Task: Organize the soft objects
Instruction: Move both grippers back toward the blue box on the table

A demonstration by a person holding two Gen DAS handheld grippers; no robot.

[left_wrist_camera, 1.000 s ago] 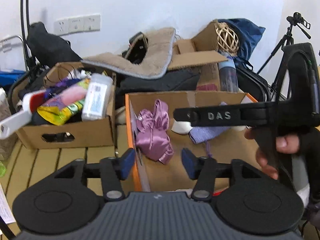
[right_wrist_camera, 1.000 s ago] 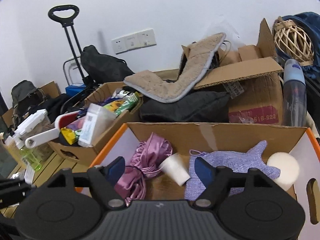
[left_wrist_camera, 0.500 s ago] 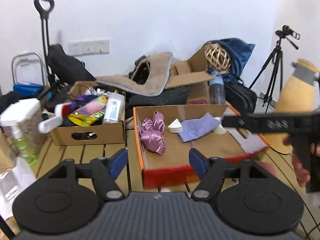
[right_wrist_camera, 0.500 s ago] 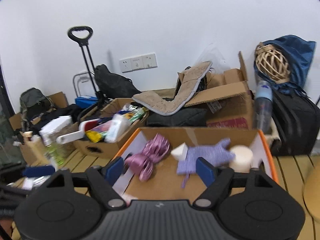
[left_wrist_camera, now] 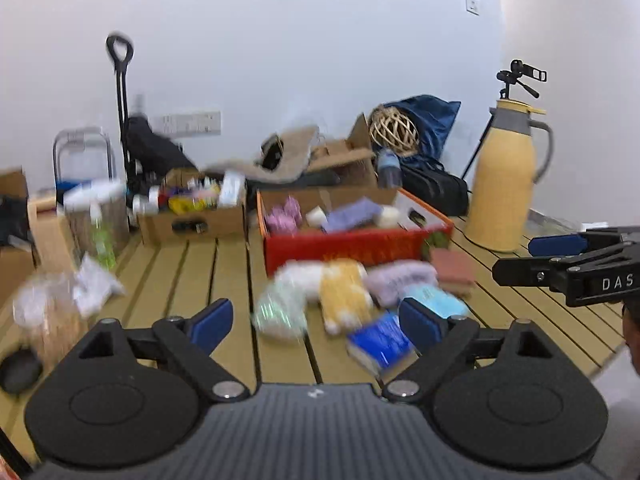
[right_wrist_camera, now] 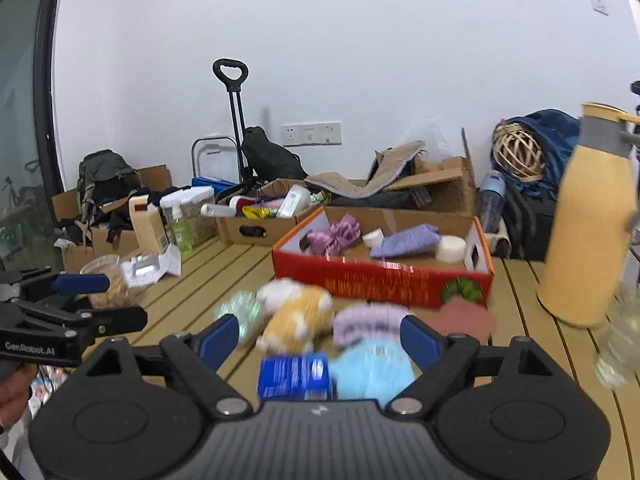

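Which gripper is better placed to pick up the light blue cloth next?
Probably right: the light blue cloth lies just ahead of the open right gripper; it sits off-centre from the left gripper.

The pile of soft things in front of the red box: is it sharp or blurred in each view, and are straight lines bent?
Left wrist view: the pile is smeared by motion blur, and so is the red box. Right wrist view: the pile is blurred, but the red box and the far clutter are sharper. Both views curve toward the edges, with dark fisheye corners.
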